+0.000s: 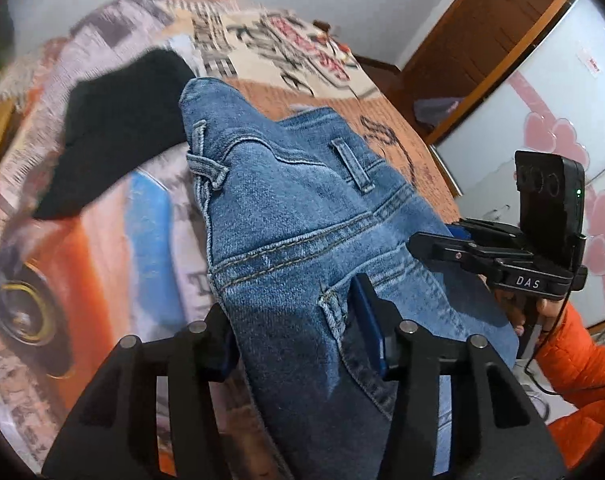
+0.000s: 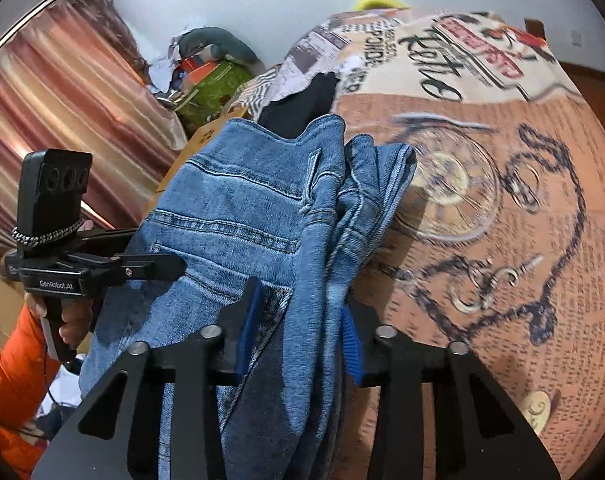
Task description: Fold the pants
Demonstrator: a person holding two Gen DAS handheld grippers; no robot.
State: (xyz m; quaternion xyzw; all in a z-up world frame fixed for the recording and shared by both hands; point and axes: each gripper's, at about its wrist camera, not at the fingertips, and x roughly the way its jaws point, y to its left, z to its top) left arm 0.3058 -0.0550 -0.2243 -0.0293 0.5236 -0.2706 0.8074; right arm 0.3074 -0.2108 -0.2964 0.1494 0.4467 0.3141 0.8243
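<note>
Blue denim pants (image 1: 294, 216) hang between both grippers above a printed bedspread (image 1: 114, 240). My left gripper (image 1: 298, 344) is shut on the waistband near a belt loop. My right gripper (image 2: 298, 336) is shut on a bunched part of the pants (image 2: 262, 208). The right gripper also shows in the left wrist view (image 1: 458, 248), at the jeans' right edge. The left gripper shows in the right wrist view (image 2: 158, 266), at their left edge. The waistband is stretched between the two, lifted off the bed.
A black garment (image 1: 114, 132) lies on the bedspread behind the pants, also seen in the right wrist view (image 2: 302, 104). A wooden door frame (image 1: 482, 32) and white cabinet (image 1: 562, 100) stand at the right. A curtain (image 2: 62, 112) and clutter pile (image 2: 210, 72) are at the left.
</note>
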